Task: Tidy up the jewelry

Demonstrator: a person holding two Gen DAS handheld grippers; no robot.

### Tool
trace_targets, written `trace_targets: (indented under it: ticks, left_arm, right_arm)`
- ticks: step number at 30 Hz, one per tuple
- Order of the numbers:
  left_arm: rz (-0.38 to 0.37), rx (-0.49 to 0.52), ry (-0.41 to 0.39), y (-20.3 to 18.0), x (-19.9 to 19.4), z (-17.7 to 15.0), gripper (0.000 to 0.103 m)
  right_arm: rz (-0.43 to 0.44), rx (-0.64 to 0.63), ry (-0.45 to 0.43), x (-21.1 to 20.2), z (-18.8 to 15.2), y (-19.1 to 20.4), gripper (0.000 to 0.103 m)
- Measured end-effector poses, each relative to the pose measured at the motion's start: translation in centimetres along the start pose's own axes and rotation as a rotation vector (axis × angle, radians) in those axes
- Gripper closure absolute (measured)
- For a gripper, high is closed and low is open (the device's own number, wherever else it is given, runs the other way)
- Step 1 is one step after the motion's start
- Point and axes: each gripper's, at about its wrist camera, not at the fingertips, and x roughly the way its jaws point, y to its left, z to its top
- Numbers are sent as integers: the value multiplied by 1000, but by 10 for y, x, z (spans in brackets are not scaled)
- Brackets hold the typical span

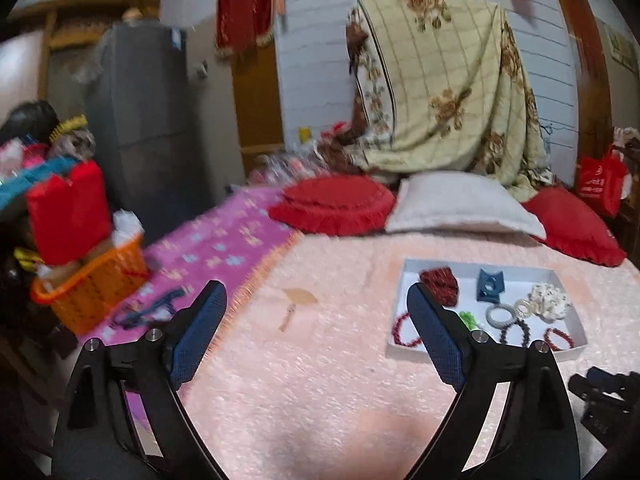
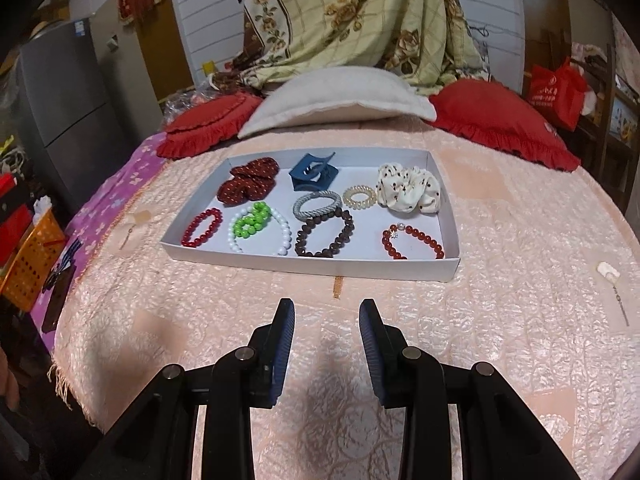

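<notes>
A white tray (image 2: 320,267) lies on the pink bedspread and holds the jewelry: a red scrunchie (image 2: 248,180), a blue claw clip (image 2: 312,178), a white dotted scrunchie (image 2: 410,188), a grey hair tie (image 2: 317,205), a clear coil tie (image 2: 360,197), a red bead bracelet (image 2: 202,227), green beads (image 2: 253,220) on a white bead bracelet (image 2: 280,236), a dark brown bracelet (image 2: 324,237) and a red-orange bracelet (image 2: 414,242). My right gripper (image 2: 327,312) is open and empty, short of the tray's near wall. My left gripper (image 1: 316,300) is open and empty, left of the tray (image 1: 404,280).
Two red cushions (image 2: 208,126) and a white pillow (image 2: 340,100) lie behind the tray. An orange basket (image 1: 92,292) stands past the bed's left edge on a purple blanket (image 1: 216,248). A grey fridge (image 1: 148,120) stands at far left. The right gripper's body (image 1: 604,396) shows at lower right.
</notes>
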Motion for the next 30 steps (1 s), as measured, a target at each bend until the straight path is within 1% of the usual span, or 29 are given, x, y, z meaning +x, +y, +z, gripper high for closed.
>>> trace_targets:
  ticks: [1,3,6,7,9,13,17,23,30]
  left_arm:
    - [-17,12,-37,-2,-10,-2,11]
    - [-45,19,-56,-5,-21,-2,11]
    - [-91,18,-7,-10,-25,-3,11]
    - [-110,21,26,-12,-25,-4,11]
    - [-129,29,66,-15,-24,-6,11]
    - [-118,37,89,-20,-29,-11,11]
    - [-134,36,112,-24,-39,-16,11]
    - [-148,47,150,-31,-43,-24,11]
    - [-160,45,205,-34,-36,-31,11]
  right_arm:
    - [-1,-3,-7,-3,-1,0,71]
    - [0,-4,-19,-10,-5,0,71]
    - [5,4,-28,-17,-7,0,71]
    - [5,5,-31,-19,-7,0,71]
    - [9,4,-40,-24,-9,1,71]
    - [3,-15,-63,-35,-12,7,71]
    - [3,-21,-84,-45,-13,12,62]
    - [-14,-61,-116,-56,-17,20,62]
    - [-30,-74,-110,-54,-21,23,62]
